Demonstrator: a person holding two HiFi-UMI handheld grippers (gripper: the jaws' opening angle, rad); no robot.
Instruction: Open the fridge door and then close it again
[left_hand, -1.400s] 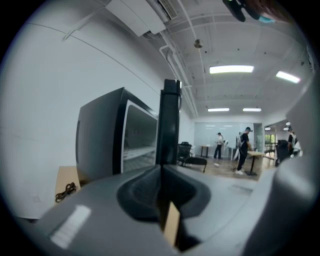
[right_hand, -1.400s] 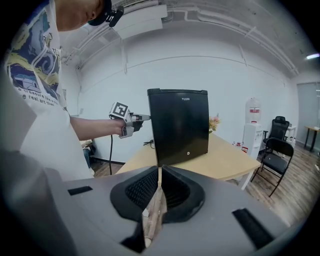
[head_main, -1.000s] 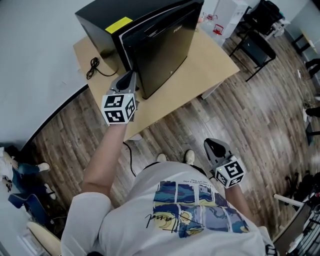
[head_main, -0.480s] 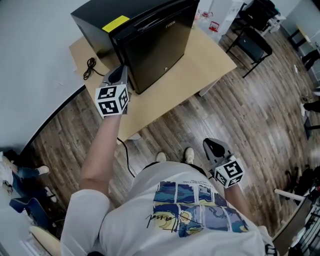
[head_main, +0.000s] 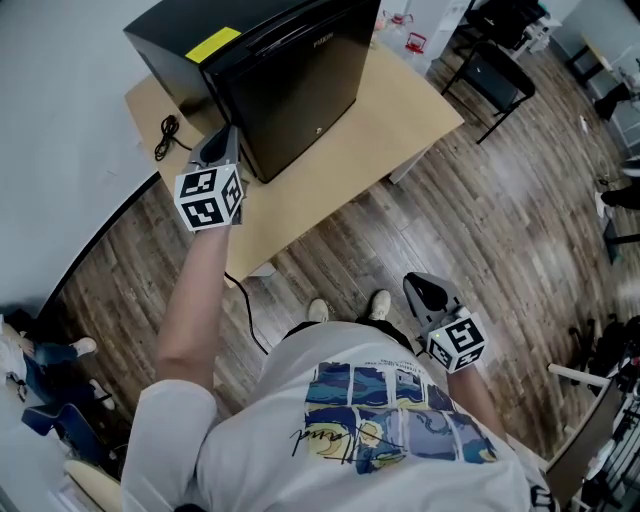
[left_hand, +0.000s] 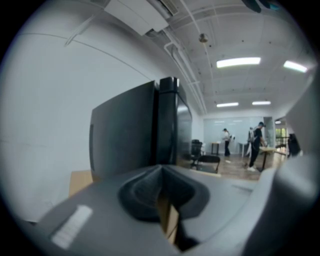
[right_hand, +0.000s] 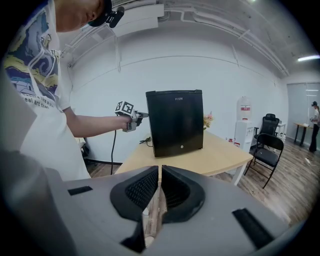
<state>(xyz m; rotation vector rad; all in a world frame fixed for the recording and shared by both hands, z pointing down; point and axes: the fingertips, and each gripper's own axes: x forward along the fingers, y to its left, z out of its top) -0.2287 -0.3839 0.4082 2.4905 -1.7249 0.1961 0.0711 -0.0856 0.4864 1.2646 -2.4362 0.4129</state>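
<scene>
- The left gripper has its jaws pressed together on nothing. Over the last second it has slid off the door's front edge to just beside the fridge's left front corner.
- The fridge stands at the back of the table, its door looking flush with the body.
- That suggests the closing push is done and the task is nearly over.
- The right gripper, also closed and empty, hangs low, well away.

Head view looks steeply down; 2 gripper views face the fridge.
</scene>
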